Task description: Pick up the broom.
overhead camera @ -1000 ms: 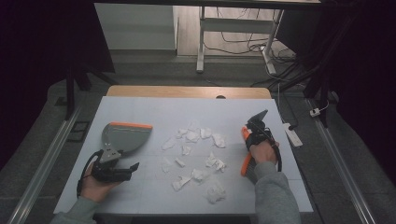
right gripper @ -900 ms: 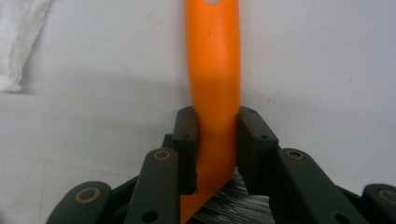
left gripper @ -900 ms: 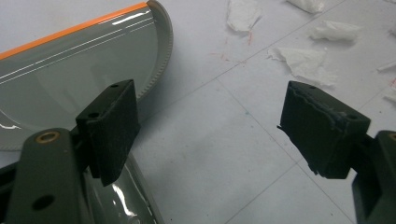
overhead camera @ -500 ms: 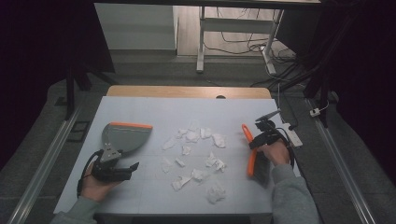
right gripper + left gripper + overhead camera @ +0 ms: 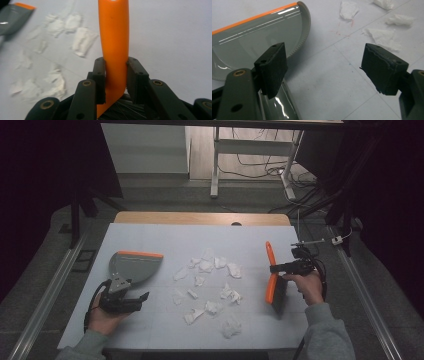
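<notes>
Pinching the brush (image 5: 271, 275), right hand-held gripper (image 5: 295, 266) angles leftward; left hand-held gripper (image 5: 140, 300) spread.

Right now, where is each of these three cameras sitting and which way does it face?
High view: above the person's side, looking forward and down on the table; both forearms enter from below.
Left gripper view: rides the left gripper, facing the dustpan past open jaws.
Right gripper view: rides the right gripper, looking along the brush handle it clamps.
Shared: both gripper views show the paper scraps and the dustpan.
</notes>
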The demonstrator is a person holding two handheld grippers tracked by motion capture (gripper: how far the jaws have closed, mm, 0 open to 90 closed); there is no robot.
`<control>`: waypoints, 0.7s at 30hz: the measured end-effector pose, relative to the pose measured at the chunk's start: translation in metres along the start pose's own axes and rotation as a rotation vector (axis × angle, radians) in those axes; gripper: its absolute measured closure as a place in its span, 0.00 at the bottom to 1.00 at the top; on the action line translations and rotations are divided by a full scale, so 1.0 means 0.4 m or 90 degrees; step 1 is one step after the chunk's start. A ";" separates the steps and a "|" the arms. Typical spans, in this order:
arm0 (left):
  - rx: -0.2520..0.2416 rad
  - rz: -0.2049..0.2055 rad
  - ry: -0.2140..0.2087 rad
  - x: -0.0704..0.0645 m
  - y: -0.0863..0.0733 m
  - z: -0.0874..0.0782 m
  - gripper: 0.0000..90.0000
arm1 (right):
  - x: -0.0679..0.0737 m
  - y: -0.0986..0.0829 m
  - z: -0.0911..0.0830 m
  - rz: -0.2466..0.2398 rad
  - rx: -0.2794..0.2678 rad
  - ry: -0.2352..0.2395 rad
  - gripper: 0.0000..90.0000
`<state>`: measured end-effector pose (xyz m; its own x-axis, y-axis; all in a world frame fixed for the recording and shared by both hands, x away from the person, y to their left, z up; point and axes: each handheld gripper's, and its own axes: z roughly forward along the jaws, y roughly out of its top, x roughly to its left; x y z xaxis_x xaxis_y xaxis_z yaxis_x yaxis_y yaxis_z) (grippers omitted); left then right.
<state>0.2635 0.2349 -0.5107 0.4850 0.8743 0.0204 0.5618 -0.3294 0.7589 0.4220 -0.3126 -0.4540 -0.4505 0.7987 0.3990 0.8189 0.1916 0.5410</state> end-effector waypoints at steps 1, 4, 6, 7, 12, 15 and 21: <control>0.000 0.000 0.000 0.000 0.000 0.000 0.24 | -0.001 -0.003 -0.002 -0.002 -0.011 0.009 0.78; -0.002 0.002 0.000 -0.005 0.005 0.000 0.24 | 0.000 -0.009 -0.006 -0.002 -0.025 0.026 0.78; 0.001 0.004 0.000 -0.009 0.007 0.003 0.24 | 0.005 -0.015 -0.013 -0.005 -0.049 0.048 0.78; 0.003 0.004 0.001 -0.009 0.008 0.004 0.24 | 0.008 -0.015 -0.016 -0.007 -0.059 0.054 0.78; 0.002 0.003 -0.001 -0.014 0.014 0.007 0.24 | 0.040 -0.010 -0.028 -0.020 -0.105 0.065 0.78; 0.001 0.004 -0.001 -0.017 0.018 0.007 0.24 | 0.057 -0.009 -0.024 -0.022 -0.133 0.078 0.78; -0.008 0.007 -0.004 -0.027 0.032 0.003 0.24 | 0.084 -0.009 -0.014 -0.024 -0.169 0.085 0.78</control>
<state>0.2665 0.2208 -0.5020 0.4951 0.8685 0.0244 0.5486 -0.3343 0.7663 0.4021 -0.2897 -0.4384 -0.5354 0.7087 0.4595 0.6873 0.0494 0.7247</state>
